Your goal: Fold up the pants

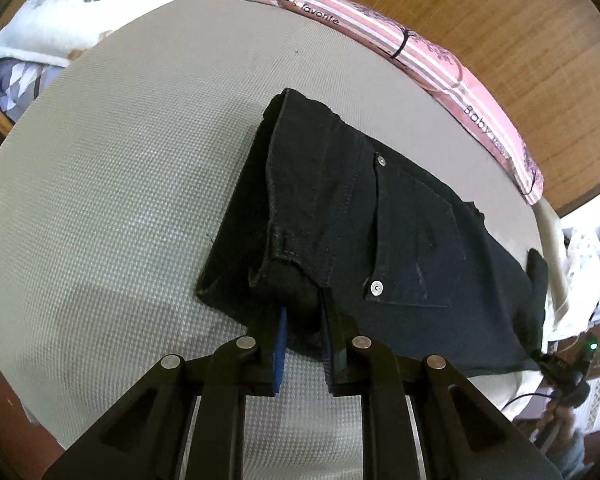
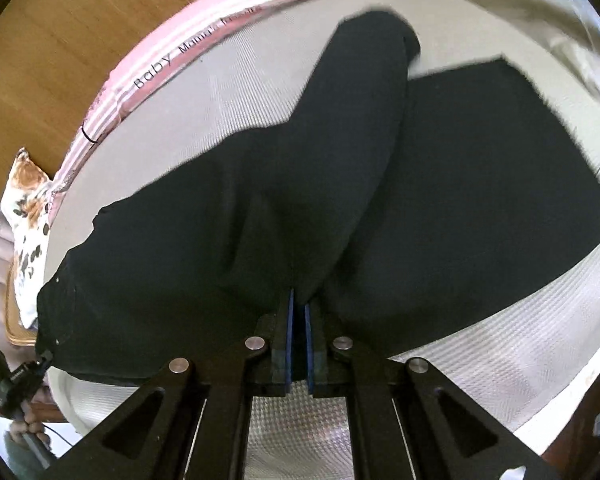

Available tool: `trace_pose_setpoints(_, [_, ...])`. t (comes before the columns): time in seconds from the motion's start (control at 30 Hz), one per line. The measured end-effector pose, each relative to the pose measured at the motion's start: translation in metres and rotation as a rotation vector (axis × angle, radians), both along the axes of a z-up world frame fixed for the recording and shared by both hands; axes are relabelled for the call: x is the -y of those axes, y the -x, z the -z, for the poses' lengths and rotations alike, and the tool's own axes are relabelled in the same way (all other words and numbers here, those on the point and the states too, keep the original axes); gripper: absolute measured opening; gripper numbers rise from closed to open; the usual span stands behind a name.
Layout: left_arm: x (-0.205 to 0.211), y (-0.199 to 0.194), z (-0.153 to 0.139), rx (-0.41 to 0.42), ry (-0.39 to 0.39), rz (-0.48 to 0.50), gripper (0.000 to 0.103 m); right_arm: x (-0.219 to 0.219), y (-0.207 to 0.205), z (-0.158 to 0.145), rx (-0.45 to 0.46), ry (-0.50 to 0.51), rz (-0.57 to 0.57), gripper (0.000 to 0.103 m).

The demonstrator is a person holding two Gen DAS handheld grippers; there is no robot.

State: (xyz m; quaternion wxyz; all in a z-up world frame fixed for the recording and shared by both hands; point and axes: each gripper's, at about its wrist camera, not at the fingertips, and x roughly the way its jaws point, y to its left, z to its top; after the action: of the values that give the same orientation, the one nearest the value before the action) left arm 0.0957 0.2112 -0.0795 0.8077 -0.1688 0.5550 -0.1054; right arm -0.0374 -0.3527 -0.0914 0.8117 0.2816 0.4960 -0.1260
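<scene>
The black pants (image 1: 380, 216) lay across the grey mat (image 1: 120, 200), filling the centre and right of the left wrist view. The left gripper (image 1: 304, 320) was clamped on the waistband corner at lower centre. In the right wrist view, the right gripper (image 2: 299, 312) pinched a lifted fold of the pants (image 2: 300, 184). A pink striped cloth (image 1: 440, 56) edged the mat's upper right; no containers showed.

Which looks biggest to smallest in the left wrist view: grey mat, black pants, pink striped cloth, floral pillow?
1. grey mat
2. black pants
3. and 4. pink striped cloth and floral pillow: similar, and the frame cuts off the pillow, so unranked.
</scene>
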Motion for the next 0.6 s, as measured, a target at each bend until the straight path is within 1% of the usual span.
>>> trace_pose_setpoints(0.07, [0.004, 0.000, 0.002, 0.008, -0.017, 0.016, 0.017, 0.001, 0.003, -0.005, 0.009, 0.027, -0.002, 0.003])
trace_pose_setpoints(0.13, [0.006, -0.002, 0.005, 0.008, -0.024, 0.013, 0.018, 0.001, 0.006, -0.005, 0.005, 0.026, 0.003, 0.003])
trace_pose_setpoints(0.17, [0.006, -0.004, 0.007, 0.003, -0.017, 0.005, 0.018, 0.001, 0.007, -0.001, -0.010, 0.026, 0.007, 0.003])
trace_pose_setpoints(0.2, [0.004, -0.006, 0.010, -0.007, -0.009, -0.004, 0.021, 0.000, 0.006, 0.006, -0.033, 0.027, 0.006, 0.003])
trace_pose_setpoints(0.27, [0.001, -0.008, 0.012, -0.021, 0.013, -0.019, 0.021, -0.003, 0.004, 0.018, -0.068, 0.011, 0.011, 0.003])
trace_pose_setpoints(0.33, [0.000, -0.007, 0.012, -0.035, 0.014, -0.028, 0.023, 0.000, 0.004, 0.021, -0.060, -0.020, 0.029, 0.003])
trace_pose_setpoints(0.43, [0.004, -0.004, 0.006, -0.037, -0.025, -0.018, 0.029, 0.009, 0.005, 0.022, -0.048, -0.091, 0.039, 0.009])
trace_pose_setpoints(0.47, [0.006, -0.001, 0.002, -0.032, -0.049, -0.010, 0.031, 0.013, 0.007, 0.024, -0.040, -0.135, 0.047, 0.012])
trace_pose_setpoints(0.5, [0.007, 0.001, -0.001, -0.029, -0.066, -0.006, 0.039, 0.018, 0.009, 0.025, -0.029, -0.181, 0.052, 0.015])
trace_pose_setpoints(0.53, [0.009, 0.005, -0.006, -0.021, -0.090, 0.001, 0.044, 0.020, 0.011, 0.025, -0.022, -0.205, 0.057, 0.020])
trace_pose_setpoints(0.57, [0.009, 0.010, -0.010, -0.014, -0.107, 0.012, 0.045, 0.025, 0.015, 0.025, -0.015, -0.230, 0.070, 0.027])
trace_pose_setpoints(0.6, [0.010, 0.016, -0.015, -0.003, -0.125, 0.032, 0.047, 0.028, 0.018, 0.023, -0.007, -0.244, 0.077, 0.029])
